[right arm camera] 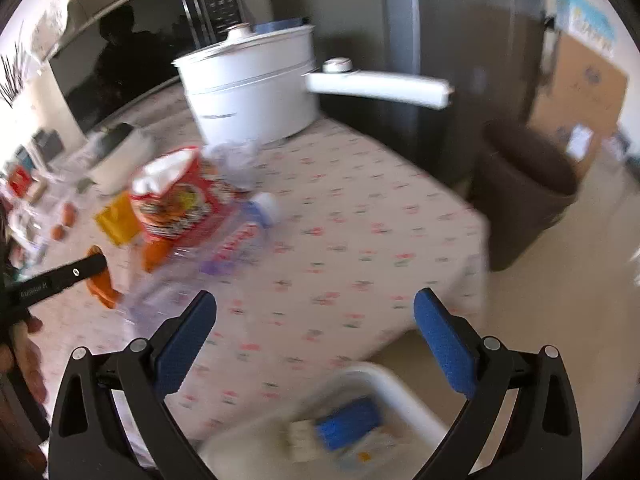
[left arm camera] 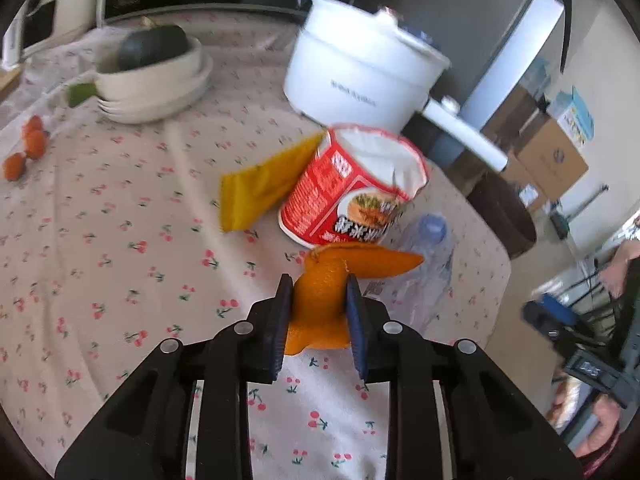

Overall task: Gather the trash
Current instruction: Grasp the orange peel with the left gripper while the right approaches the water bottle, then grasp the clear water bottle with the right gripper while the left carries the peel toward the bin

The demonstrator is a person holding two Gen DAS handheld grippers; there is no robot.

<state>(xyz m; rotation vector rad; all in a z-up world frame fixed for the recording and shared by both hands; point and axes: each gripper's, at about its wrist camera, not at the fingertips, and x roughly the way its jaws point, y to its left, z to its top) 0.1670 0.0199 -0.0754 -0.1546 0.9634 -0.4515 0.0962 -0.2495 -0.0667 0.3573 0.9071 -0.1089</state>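
Legible text is scarce. The red noodle cup (left arm camera: 352, 188), lying tilted at centre of the left wrist view, bears large white Chinese characters on its lower wall, toward 5 o'clock; they are too blurred to read with certainty. The white electric pot (left arm camera: 360, 72), at 12 o'clock from the cup, carries a grey brand line across its side, not readable. In the right wrist view, the black arm of the left gripper (right arm camera: 60, 278), at 9 o'clock, shows small white lettering, illegible. The clear plastic bottle (right arm camera: 236, 240) has a red-printed label, unreadable through motion blur.
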